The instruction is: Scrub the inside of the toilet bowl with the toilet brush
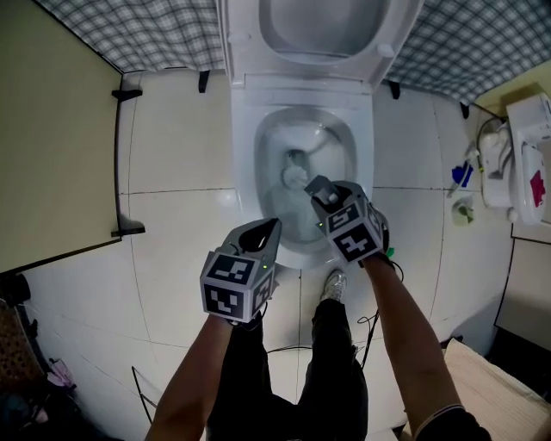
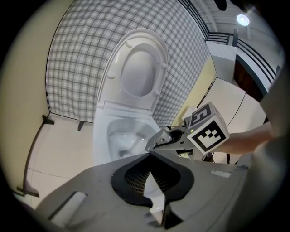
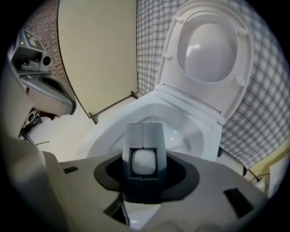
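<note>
While my right claw [image 1: 320, 187] clenched the white handle end of the toilet brush [image 3: 144, 162], pointing down into the toilet bowl [image 1: 244, 138], my left claw [image 1: 272, 227] hung shut, empty, beside it.

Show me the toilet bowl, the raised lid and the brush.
bowl [image 1: 244, 155], head view, left side of its rim.
lid [image 1: 323, 21], head view, middle of its inner face.
brush [image 3: 144, 136], right gripper view, grey handle clamped between the jaws.
</note>
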Tool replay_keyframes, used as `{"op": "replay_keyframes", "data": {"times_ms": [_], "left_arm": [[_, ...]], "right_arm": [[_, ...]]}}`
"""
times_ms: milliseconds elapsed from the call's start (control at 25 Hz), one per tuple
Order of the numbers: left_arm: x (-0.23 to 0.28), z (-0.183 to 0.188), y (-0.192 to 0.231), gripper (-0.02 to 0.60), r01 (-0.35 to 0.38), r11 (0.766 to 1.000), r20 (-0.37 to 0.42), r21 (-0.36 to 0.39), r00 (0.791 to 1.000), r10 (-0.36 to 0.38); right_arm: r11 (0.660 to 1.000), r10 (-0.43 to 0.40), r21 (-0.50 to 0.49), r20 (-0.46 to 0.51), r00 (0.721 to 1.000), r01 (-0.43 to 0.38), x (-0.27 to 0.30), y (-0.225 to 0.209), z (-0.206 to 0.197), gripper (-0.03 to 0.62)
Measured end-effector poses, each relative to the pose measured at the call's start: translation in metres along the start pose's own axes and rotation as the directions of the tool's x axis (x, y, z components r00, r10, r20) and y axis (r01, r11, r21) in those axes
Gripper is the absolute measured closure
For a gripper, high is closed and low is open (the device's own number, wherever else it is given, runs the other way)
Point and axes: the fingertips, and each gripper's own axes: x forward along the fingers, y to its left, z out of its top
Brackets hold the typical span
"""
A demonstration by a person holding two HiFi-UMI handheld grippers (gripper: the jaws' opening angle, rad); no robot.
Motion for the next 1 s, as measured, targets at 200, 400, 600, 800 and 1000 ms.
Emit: {"op": "replay_keyframes", "data": {"times_ms": [200, 400, 600, 800, 1000], "left_arm": [[0.001, -0.007, 0.003, 0.574, 0.000, 1.000, -0.010, -0.006, 1.000, 0.000], [0.005, -0.004, -0.007, 0.574, 0.014, 1.000, -0.023, 0.004, 1.000, -0.014], [0.011, 0.004, -0.027, 0.574, 0.041, 0.999, -0.015, 0.029, 0.999, -0.040], [0.011, 0.004, -0.033, 0.574, 0.048, 0.998, -0.015, 0.036, 0.999, -0.048], [0.008, -0.001, -0.026, 0.574, 0.045, 0.998, -0.021, 0.034, 0.999, -0.044]], "right_arm": [[1.000, 0.016, -0.010, 0.032, 0.999, -0.015, -0.035, -0.008, 0.011, 0.404], [0.987, 0.041, -0.157, -0.022, 0.999, -0.044, -0.090, -0.002, 0.004, 0.405], [0.933, 0.023, -0.353, -0.136, 0.990, -0.070, -0.110, 0.007, -0.009, 0.405], [0.939, 0.006, -0.338, -0.185, 0.983, -0.070, -0.091, 0.005, -0.018, 0.405], [0.949, 0.008, -0.307, -0.198, 0.980, -0.070, -0.060, 0.002, -0.021, 0.405]]}}
